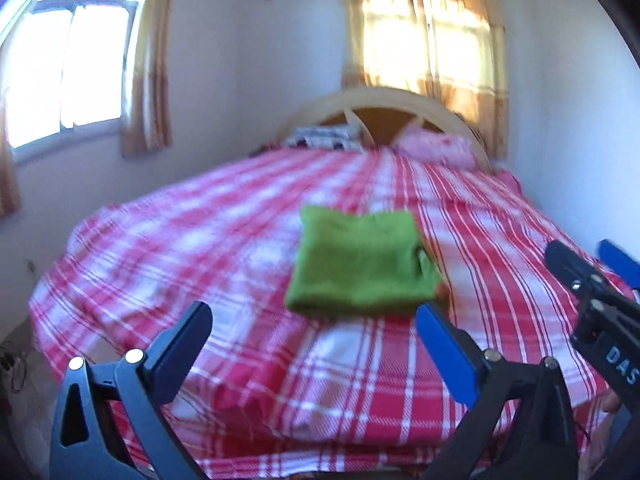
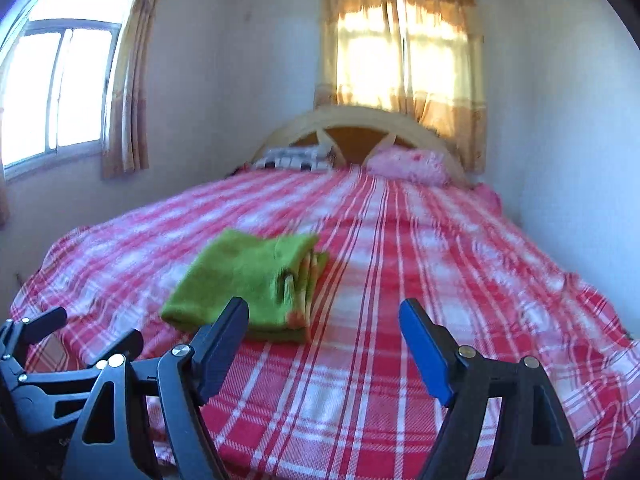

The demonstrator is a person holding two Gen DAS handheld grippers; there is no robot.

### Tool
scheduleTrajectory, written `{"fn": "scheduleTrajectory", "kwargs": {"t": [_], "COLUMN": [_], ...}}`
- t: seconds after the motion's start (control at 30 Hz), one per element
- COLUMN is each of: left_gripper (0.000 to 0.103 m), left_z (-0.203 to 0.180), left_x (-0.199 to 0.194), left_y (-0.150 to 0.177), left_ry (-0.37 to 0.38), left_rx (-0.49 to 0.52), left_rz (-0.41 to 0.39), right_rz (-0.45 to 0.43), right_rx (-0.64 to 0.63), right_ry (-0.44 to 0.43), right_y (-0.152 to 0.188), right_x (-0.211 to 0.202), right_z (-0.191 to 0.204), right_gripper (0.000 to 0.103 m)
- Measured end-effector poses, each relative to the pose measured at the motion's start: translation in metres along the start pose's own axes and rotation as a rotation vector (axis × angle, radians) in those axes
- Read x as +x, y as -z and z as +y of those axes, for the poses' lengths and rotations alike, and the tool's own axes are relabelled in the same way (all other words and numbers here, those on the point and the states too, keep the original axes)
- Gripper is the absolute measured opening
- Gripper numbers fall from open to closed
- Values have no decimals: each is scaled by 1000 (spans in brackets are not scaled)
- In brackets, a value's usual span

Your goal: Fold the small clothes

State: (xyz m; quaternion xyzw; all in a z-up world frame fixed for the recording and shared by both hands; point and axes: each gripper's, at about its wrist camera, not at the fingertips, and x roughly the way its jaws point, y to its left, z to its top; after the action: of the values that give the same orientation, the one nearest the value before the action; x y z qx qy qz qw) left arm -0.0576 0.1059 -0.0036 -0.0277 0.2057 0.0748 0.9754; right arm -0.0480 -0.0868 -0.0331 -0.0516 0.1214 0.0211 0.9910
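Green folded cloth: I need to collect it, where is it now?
The green folded cloth lies on the red-and-white plaid bedspread, mid-bed, ahead of both grippers and touching neither.

Light: daylight admitted through side window [image 1: 68, 64] and curtained rear window [image 2: 404, 68], both blown out | Blur: motion smear noted on plaid bedspread [image 1: 240, 208] | Edges: fisheye bending, dark vignetted corners.

the folded cloth [image 1: 360, 264] at the frame's centre is bright green with an orange trace at its lower right edge. the bedspread [image 1: 240, 220] beneath is red, pink and white plaid. upper centre, the curtain [image 1: 424, 32] is pale orange; the headboard [image 1: 384, 98] is cream. a pink pillow [image 1: 436, 148] lies centre right.

the gripper fingers [image 1: 444, 348] are black and blue.
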Motion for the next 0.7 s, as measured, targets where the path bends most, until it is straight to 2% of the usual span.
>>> {"fn": "scheduleTrajectory", "kwargs": {"t": [0.07,0.13,0.27,0.5,0.7], "left_gripper": [103,103,103,103,103], "left_z": [4,6,6,1,-13], "left_x": [-6,-12,-24,-28,-18], "left_y": [-4,-8,-14,-15,-10], "left_ry": [-6,0,-11,-22,-29], "left_rx": [-5,-20,-20,15,97], "left_rz": [-29,-50,-94,-109,-42], "right_rz": [-78,-150,-219,-194,-126], "right_rx": [-26,-47,-52,-16,19], "right_ry": [32,61,75,59,58], "right_y": [-6,-11,-19,-23,-19], "right_x": [-17,-32,-50,-48,-35], "right_z": [4,8,11,7,1], "right_gripper": [90,93,96,97,97]}}
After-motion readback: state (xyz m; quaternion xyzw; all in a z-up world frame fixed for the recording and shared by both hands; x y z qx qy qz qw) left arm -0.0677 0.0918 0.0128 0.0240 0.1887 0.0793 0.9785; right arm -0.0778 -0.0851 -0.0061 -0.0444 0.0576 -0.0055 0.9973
